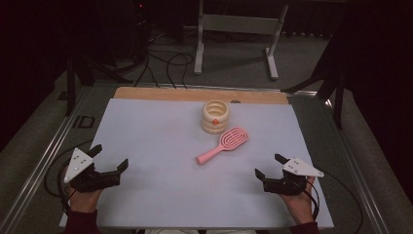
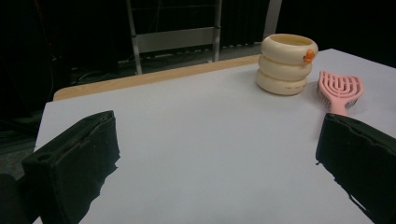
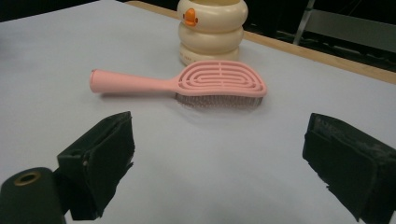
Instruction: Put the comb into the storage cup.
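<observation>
Centrally, on the pale sheet that covers the table [image 1: 146,126]: one pink hairbrush [image 1: 223,144], lying flat with bristles down, head toward the far right and handle pointing to the near left; in the right gripper view the vented back of its head faces up and its handle runs off to the left. Just beyond the brush head, close beside it but apart: one cream holder [image 1: 215,116] of three stacked rings, upright, open at the top, with a small orange mark near its rim. Near left of the sheet: left gripper [image 1: 109,157], held in the person's hand, jaws spread wide with bare sheet between them, well apart from the brush. Near right of the sheet: right gripper [image 1: 271,165], likewise held, jaws spread wide and holding nothing, aimed toward the brush, which lies ahead of it and untouched. Along the far edge: a strip of bare wooden tabletop [image 1: 195,94]. Beyond the table: a white metal frame [image 1: 234,29] standing on the dark floor, with loose cables [image 1: 165,63] beside it
</observation>
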Demonstrator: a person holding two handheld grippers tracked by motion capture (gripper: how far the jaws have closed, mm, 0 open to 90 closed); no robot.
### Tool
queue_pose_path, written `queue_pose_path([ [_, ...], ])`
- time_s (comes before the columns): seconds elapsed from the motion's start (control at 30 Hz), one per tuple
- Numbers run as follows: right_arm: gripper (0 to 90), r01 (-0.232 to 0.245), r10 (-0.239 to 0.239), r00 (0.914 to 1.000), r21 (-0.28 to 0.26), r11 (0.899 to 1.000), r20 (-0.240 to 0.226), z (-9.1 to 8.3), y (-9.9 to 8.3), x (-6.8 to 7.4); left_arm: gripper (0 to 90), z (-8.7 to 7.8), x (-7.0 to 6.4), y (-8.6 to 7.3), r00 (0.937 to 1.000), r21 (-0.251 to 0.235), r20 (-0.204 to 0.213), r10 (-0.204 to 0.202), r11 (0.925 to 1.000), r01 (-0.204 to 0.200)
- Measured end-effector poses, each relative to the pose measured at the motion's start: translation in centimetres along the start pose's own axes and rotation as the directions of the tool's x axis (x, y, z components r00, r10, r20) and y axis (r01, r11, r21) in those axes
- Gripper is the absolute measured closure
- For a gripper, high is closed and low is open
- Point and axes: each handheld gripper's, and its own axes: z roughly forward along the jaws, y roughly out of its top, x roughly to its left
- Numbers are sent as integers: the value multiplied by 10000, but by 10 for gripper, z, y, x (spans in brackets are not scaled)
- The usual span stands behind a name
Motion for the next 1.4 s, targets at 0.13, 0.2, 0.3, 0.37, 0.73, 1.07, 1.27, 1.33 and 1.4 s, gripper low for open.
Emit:
queue_pose_path([
  [0.13,88,39,-39,10000,13,10000,-76,2,2,2,0,0,0,0,10000,16,-7,5,10000,-5],
  [0.2,89,-12,13,9999,34,10000,-123,2,3,3,0,0,0,0,10000,18,-1,12,10000,-12],
  [0.3,89,25,-24,9998,37,10000,-217,3,6,4,0,0,-1,0,10000,10,3,24,10000,-24],
  [0.37,91,11,-10,9995,43,10000,-315,5,9,5,0,0,-1,1,10000,11,-7,25,10000,-25],
  [0.73,104,1,-4,9975,-41,10000,-701,15,27,8,0,0,-1,1,10000,-25,1,37,10000,-37],
  [1.07,119,52,-51,9962,10,10000,-870,26,47,11,0,-1,-1,2,10000,-52,-8,28,10000,-28],
  [1.27,130,57,-51,9950,57,10000,-995,38,59,14,0,-1,0,2,10000,-98,-6,5,10000,-5],
  [1.33,131,52,-44,9947,72,10000,-1024,40,61,15,0,-1,0,2,10000,-100,-4,12,9999,-12],
  [1.4,133,129,-111,9935,152,9998,-1133,50,66,18,0,-1,0,2,10000,-94,-9,14,10000,-14],
])
